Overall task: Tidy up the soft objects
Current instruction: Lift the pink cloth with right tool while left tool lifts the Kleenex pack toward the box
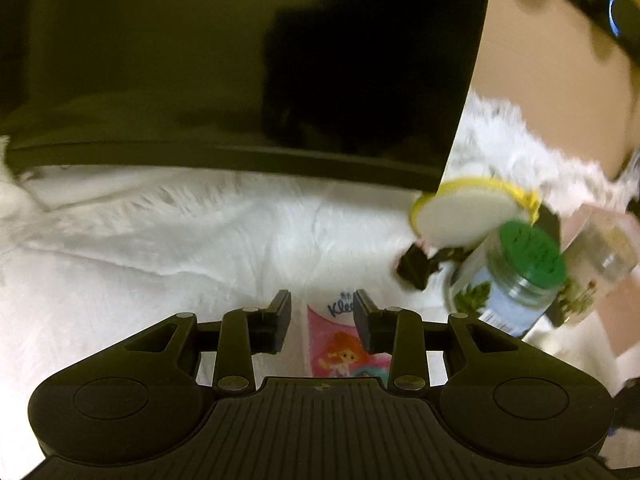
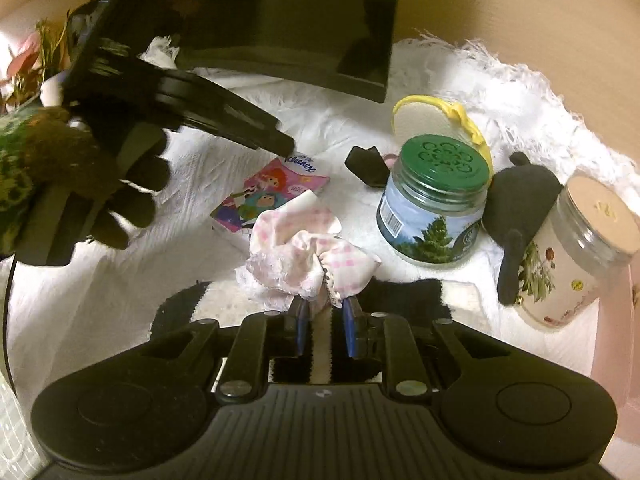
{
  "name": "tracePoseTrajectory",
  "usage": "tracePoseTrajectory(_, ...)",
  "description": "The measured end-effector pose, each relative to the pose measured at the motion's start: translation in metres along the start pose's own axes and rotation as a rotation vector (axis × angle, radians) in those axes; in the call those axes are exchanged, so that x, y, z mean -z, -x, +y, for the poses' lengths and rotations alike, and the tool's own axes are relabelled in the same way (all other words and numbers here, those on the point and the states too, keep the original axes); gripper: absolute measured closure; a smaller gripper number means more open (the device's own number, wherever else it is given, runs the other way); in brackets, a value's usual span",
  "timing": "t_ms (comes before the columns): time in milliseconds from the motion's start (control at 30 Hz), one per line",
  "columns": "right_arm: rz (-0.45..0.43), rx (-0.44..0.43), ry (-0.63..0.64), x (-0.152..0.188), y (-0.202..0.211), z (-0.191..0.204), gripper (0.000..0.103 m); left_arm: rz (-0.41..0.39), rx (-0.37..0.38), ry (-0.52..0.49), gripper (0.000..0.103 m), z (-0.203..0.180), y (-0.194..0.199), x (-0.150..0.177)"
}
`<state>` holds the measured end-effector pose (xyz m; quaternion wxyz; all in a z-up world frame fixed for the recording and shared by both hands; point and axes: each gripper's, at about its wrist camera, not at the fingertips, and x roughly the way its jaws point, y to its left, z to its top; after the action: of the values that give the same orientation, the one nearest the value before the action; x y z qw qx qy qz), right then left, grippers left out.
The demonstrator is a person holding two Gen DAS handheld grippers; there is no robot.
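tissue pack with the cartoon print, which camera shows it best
The right wrist view: the tissue pack lies nearly whole on the white cloth, only a corner hidden by pink checked fabric. The left wrist view shows a strip of it between gripper fingers.

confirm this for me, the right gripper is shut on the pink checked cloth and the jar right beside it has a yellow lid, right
Not quite. The right gripper is shut on the pink checked cloth, but the jar beside it has a green lid, not a yellow one. The right wrist view shows this.
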<state>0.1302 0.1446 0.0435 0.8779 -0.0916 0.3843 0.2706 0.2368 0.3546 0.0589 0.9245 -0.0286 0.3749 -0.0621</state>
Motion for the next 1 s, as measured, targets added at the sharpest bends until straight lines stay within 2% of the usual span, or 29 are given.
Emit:
tracePoseTrajectory(100,-0.011,0.000,-0.034,-0.002,-0.001,-0.003,0.085,-0.031,0.007,0.015,0.066,-0.001,0.020,0.001)
tracePoseTrajectory(167,-0.051,0.016,-0.039,-0.002,0.014,-0.003,0.090,-0.023,0.020,-0.033,0.066,-0.011,0.026,0.005)
tracePoseTrajectory(300,-0.090,0.072,-0.015,0.000,0.038,-0.014,0.091,0.045,0.023,-0.148,0.062,-0.038,0.012,0.019)
tracePoseTrajectory(333,-0.082,0.083,-0.010,0.002,0.039,-0.017,0.091,0.065,0.021,-0.157,0.058,-0.044,0.006,0.023)
tracePoseTrajectory(367,-0.072,0.089,-0.013,0.003,0.039,-0.022,0.091,0.076,0.021,-0.160,0.049,-0.047,0.001,0.027)
tracePoseTrajectory(400,-0.059,0.089,-0.020,0.004,0.038,-0.026,0.091,0.054,0.019,-0.171,0.044,-0.051,-0.001,0.030)
tracePoseTrajectory(467,-0.037,0.089,-0.051,0.007,0.036,-0.034,0.089,0.043,0.048,-0.175,0.026,-0.057,-0.004,0.031)
tracePoseTrajectory(500,-0.036,0.087,-0.063,0.009,0.036,-0.036,0.087,0.040,0.075,-0.170,0.026,-0.059,-0.005,0.031)
tracePoseTrajectory(533,-0.038,0.084,-0.068,0.009,0.037,-0.037,0.077,0.041,0.093,-0.173,0.026,-0.060,-0.007,0.032)
tracePoseTrajectory(567,-0.046,0.085,-0.067,0.009,0.039,-0.037,0.058,0.045,0.107,-0.184,0.028,-0.062,-0.007,0.033)
tracePoseTrajectory(600,-0.062,0.087,-0.062,0.010,0.041,-0.036,0.048,0.045,0.110,-0.192,0.029,-0.062,-0.005,0.034)
tracePoseTrajectory(633,-0.085,0.092,-0.053,0.010,0.044,-0.035,0.034,0.042,0.110,-0.189,0.031,-0.061,-0.003,0.034)
tracePoseTrajectory(700,-0.126,0.106,-0.021,0.009,0.051,-0.033,0.029,0.000,0.068,-0.161,0.031,-0.056,0.007,0.034)
tracePoseTrajectory(767,-0.139,0.129,0.014,0.004,0.049,-0.031,0.026,-0.036,-0.042,-0.169,0.031,-0.053,0.013,0.034)
tracePoseTrajectory(800,-0.141,0.140,0.022,0.002,0.046,-0.031,0.025,-0.028,-0.068,-0.172,0.031,-0.052,0.011,0.033)
tracePoseTrajectory(867,-0.137,0.154,0.023,-0.004,0.033,-0.035,0.022,0.030,-0.071,-0.148,0.031,-0.044,0.003,0.033)
tracePoseTrajectory(933,-0.094,0.159,-0.005,-0.010,0.014,-0.043,0.021,0.083,-0.069,-0.117,0.029,-0.039,-0.008,0.033)
tracePoseTrajectory(1000,-0.053,0.162,-0.044,-0.013,-0.003,-0.050,0.024,0.091,-0.064,-0.076,0.029,-0.036,-0.015,0.035)
